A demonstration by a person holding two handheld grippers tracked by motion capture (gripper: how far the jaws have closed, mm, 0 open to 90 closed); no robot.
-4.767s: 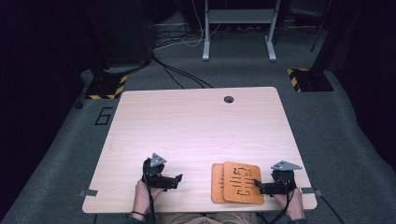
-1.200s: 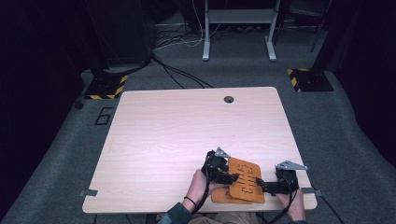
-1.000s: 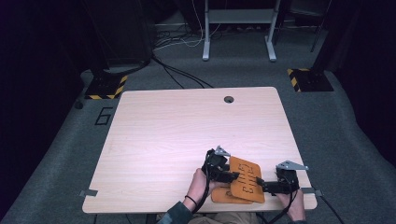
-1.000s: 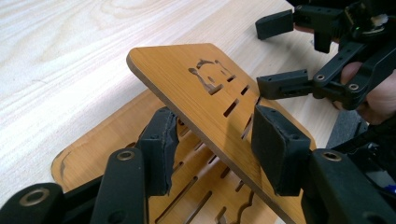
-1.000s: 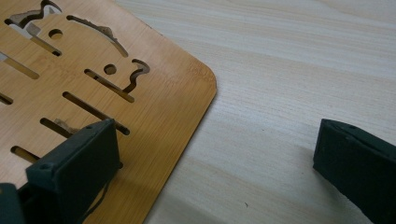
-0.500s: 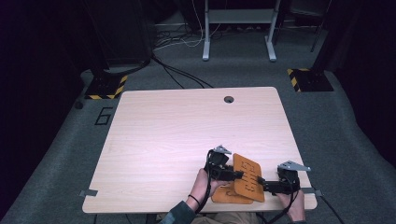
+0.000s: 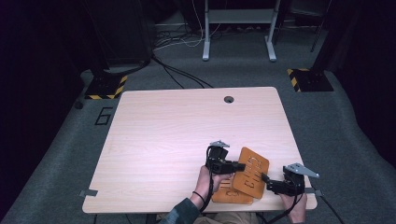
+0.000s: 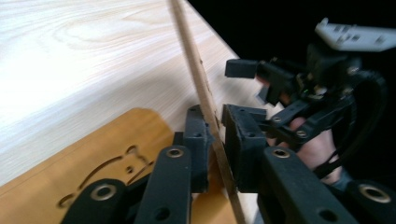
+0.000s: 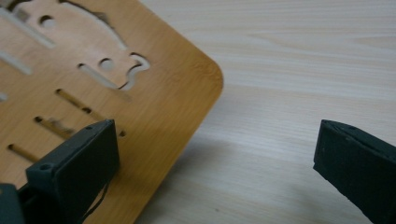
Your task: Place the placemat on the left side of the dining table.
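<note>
Two orange wooden boards with cut-out shapes sit at the table's near right. The lower board (image 7: 228, 194) (image 8: 107, 149) lies flat. The upper board (image 7: 252, 171) (image 8: 195, 63) (image 9: 140, 93) is tilted, its left edge raised. My left gripper (image 7: 240, 166) (image 8: 212, 116) has just been closing and is now shut on that raised edge, which I see edge-on between the pads. My right gripper (image 7: 266, 179) (image 9: 217, 135) stands open at the upper board's right corner, one jaw over the board and the other over bare table.
The light wooden table (image 7: 177, 130) has a round cable hole (image 7: 228, 99) near its far edge. Beyond it on the dark floor stand a desk frame (image 7: 238, 28), cables and a yellow-black striped foot (image 7: 308, 79).
My left gripper came over from the table's left to the boards and closed on the upper board. That board has risen at its left edge and turned. The right gripper has stayed put.
</note>
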